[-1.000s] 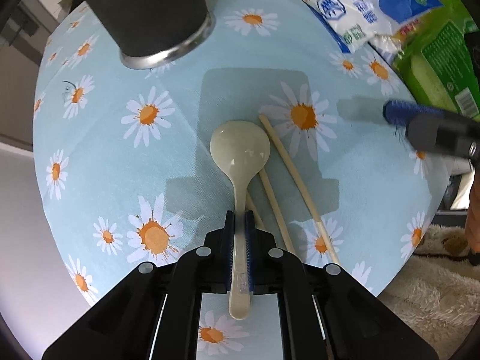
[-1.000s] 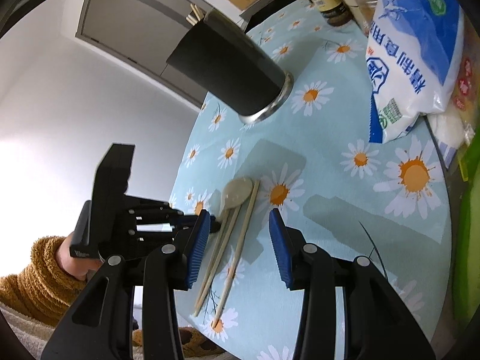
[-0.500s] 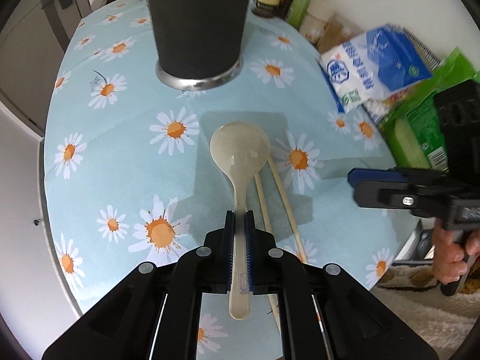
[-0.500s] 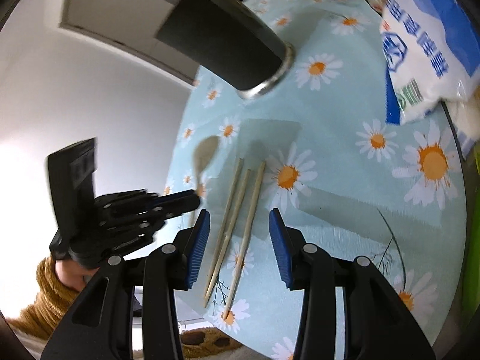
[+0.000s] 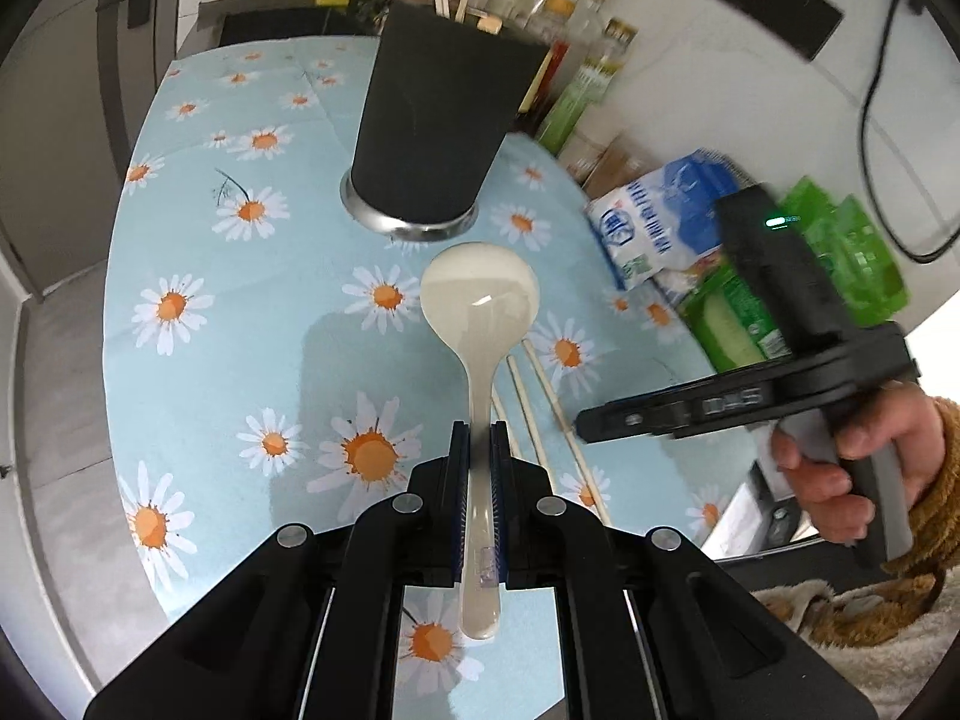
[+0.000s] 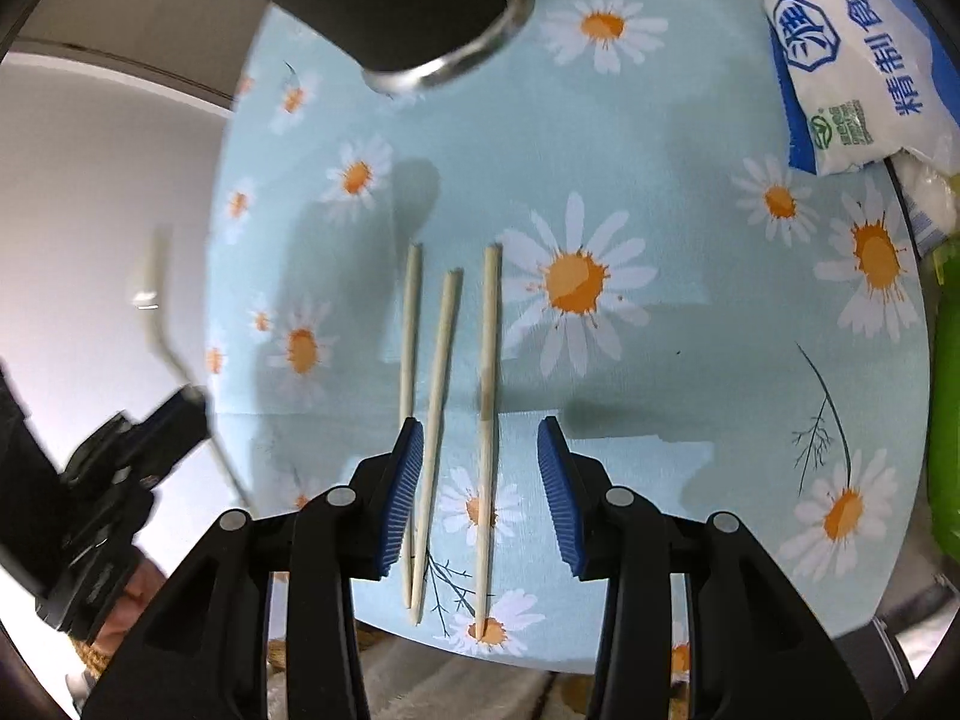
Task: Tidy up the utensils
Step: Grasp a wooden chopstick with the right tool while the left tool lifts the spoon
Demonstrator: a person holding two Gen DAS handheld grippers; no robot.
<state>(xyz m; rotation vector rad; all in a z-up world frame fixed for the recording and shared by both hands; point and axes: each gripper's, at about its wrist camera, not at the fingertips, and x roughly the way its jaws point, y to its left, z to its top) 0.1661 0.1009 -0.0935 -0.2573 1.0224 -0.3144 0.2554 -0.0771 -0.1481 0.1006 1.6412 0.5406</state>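
Leftmost, the left gripper (image 5: 477,450) had its two blue-padded fingers clamped on the handle of the cream spoon (image 5: 479,324), which it held in the air above the daisy-print tablecloth (image 5: 198,348); the bowl of the spoon pointed forward at the base of the black utensil holder (image 5: 438,126), and the handle end stuck out behind the pads. That holder stood upright on its metal rim toward the far side of the cloth, with a few wooden sticks showing above its mouth. Just right of the spoon's neck, and nearer than the holder, three chopsticks (image 6: 447,390) lay flat on the cloth, roughly side by side, their far tips pointing toward the holder. Over them hung the right gripper (image 6: 480,480), its fingers (image 6: 403,498) spread wide apart and holding nothing; in its own view the middle and right chopsticks ran between the pads, while the left one passed behind the left pad. In that view the spoon and the other gripper showed only as a blur, off to the left of the holder. Right of the holder, a blue-and-white bag (image 5: 654,216) and a green packet (image 5: 738,318) sat at the cloth's edge, with a row of bottles (image 5: 576,48) behind the holder against the wall
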